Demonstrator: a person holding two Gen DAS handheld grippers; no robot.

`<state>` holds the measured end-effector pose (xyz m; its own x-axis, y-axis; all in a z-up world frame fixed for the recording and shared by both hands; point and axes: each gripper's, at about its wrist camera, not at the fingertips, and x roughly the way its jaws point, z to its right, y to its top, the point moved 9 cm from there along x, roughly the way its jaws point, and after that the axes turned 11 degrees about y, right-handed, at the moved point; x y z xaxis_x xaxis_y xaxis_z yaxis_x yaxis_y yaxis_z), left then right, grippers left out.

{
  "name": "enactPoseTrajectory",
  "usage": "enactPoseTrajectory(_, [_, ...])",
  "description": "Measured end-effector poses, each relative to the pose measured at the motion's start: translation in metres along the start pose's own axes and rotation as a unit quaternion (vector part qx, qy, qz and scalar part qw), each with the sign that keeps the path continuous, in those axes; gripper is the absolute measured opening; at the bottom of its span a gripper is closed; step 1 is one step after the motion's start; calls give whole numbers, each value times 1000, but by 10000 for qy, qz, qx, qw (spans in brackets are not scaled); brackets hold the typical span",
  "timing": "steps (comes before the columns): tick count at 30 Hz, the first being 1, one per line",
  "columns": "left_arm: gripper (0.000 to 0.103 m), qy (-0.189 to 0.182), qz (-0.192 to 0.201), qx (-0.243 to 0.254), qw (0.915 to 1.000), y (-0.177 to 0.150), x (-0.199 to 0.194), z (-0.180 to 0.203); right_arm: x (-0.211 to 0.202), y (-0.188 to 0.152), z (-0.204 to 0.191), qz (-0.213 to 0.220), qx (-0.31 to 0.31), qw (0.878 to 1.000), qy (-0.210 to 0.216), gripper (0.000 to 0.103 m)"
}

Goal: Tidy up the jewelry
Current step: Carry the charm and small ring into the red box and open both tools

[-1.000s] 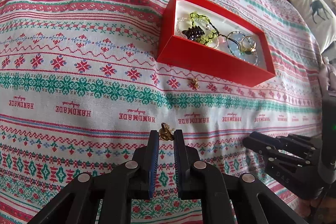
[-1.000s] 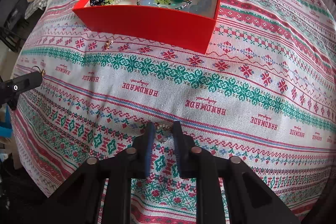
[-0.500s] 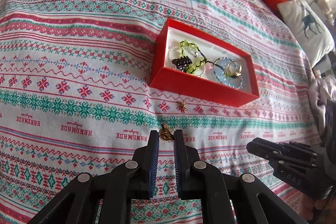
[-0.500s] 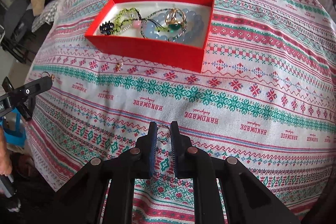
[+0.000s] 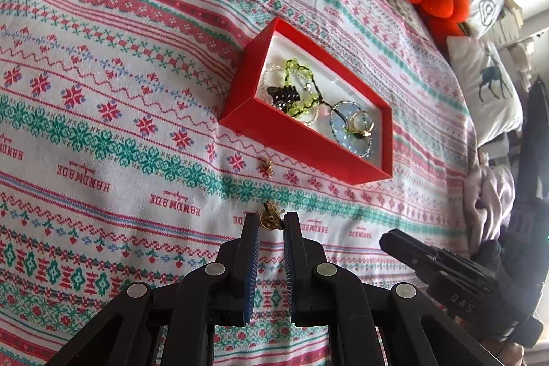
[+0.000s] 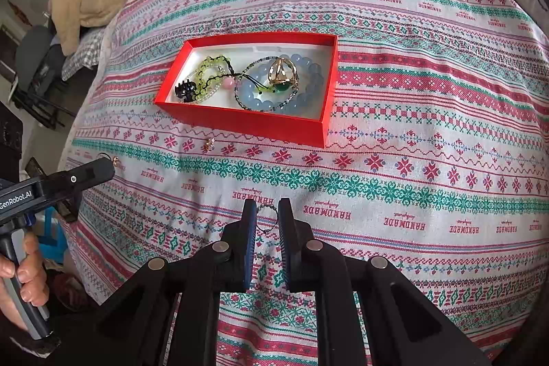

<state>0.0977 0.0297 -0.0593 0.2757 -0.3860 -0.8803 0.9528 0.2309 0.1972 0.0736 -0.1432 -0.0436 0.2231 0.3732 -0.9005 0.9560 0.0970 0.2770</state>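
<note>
Two grippers pinching jewelry, left gripper [image 5: 271, 223] a gold earring [image 5: 268, 217], right gripper [image 6: 267, 213] a thin bead chain [image 6: 268, 209], loose earring [image 6: 208, 144] before red box [image 6: 240, 122]

Black tongs [image 6: 267, 206], blue pads [image 6: 251, 246], silver rivets.

We cannot make out the small gold piece [image 5: 271, 217] between the left jaws; the bedspread [image 6: 429, 112] runs off-frame.
</note>
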Motion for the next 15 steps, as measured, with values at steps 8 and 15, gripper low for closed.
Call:
enactPoseTrajectory(8, [8,706,-191,-221,9971,-2,26,-20,13,-2,3,-176,103,9998,-41,14])
enactPoseTrajectory(15, [8,903,-127,-40,9958,1,33,-7,16,4,0,-164,156,9997,-3,13])
